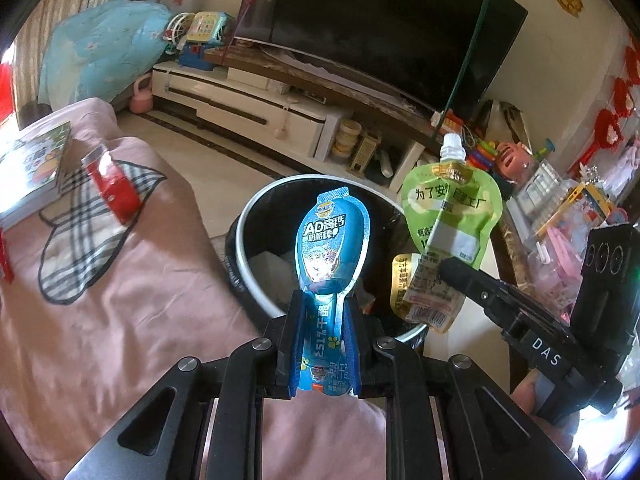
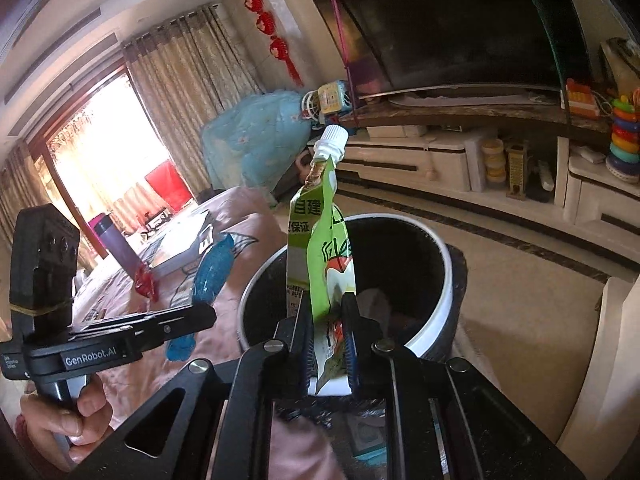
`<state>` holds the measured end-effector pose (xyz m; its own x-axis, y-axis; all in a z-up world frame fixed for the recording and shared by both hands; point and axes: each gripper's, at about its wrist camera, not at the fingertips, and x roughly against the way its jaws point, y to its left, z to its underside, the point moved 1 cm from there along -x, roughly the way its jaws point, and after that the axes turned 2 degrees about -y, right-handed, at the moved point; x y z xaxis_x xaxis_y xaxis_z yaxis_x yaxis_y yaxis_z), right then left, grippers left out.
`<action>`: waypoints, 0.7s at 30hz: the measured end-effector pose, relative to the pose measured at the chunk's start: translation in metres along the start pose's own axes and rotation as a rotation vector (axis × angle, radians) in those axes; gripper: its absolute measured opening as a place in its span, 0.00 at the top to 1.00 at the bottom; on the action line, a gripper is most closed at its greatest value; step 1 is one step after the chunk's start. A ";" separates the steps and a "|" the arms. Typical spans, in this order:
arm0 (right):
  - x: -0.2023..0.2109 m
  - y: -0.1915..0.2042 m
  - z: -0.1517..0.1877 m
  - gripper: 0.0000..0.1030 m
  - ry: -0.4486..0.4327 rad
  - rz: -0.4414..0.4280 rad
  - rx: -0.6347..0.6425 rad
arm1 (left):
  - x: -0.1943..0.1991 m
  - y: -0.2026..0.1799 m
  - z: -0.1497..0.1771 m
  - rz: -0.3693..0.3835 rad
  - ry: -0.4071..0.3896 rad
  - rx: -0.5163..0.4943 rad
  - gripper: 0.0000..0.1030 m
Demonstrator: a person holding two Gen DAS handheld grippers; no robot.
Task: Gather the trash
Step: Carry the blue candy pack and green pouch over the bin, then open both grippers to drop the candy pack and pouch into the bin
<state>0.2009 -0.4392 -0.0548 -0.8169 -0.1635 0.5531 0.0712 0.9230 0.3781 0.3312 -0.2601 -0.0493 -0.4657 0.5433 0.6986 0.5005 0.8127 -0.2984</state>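
Fingers of the left gripper (image 1: pixel 323 300) pinch a blue wrapper (image 1: pixel 330 240) at frame centre over the bin (image 1: pixel 240 236); the right gripper (image 2: pixel 328 316) clamps a green pouch (image 2: pixel 320 232). Centre each above the opening before releasing.

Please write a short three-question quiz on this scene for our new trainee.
1. True or false: the left gripper is shut on the blue wrapper.
2. What does the right gripper hold? A) a red packet B) the green pouch C) a book
3. Fill in: both pieces are held above the open ____.

Key: 1. True. 2. B; its white cap points up. 3. Bin; some trash already lies inside it. A red packet lies on the pink cover beside the bin, not yet collected.
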 end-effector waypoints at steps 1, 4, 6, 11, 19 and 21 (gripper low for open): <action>-0.002 -0.001 -0.001 0.88 0.000 0.005 0.002 | -0.004 -0.002 -0.002 -0.001 0.002 -0.002 0.84; -0.006 -0.006 -0.004 0.88 0.003 0.012 0.003 | -0.014 -0.004 -0.007 -0.004 0.010 -0.002 0.84; -0.009 -0.009 -0.006 0.88 0.009 0.018 0.006 | -0.021 -0.004 -0.009 -0.006 0.015 -0.001 0.84; -0.019 -0.014 -0.007 0.88 0.027 0.022 0.010 | -0.035 -0.006 -0.016 -0.011 0.024 -0.007 0.84; -0.031 -0.017 -0.007 0.88 0.051 0.032 0.011 | -0.051 -0.005 -0.025 -0.021 0.035 0.002 0.84; -0.033 -0.019 -0.007 0.88 0.059 0.034 0.012 | -0.055 -0.005 -0.027 -0.019 0.045 0.003 0.84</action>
<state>0.2307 -0.4534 -0.0747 -0.7790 -0.1517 0.6084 0.0915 0.9324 0.3496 0.3745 -0.3001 -0.0687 -0.4417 0.5180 0.7325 0.4898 0.8233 -0.2869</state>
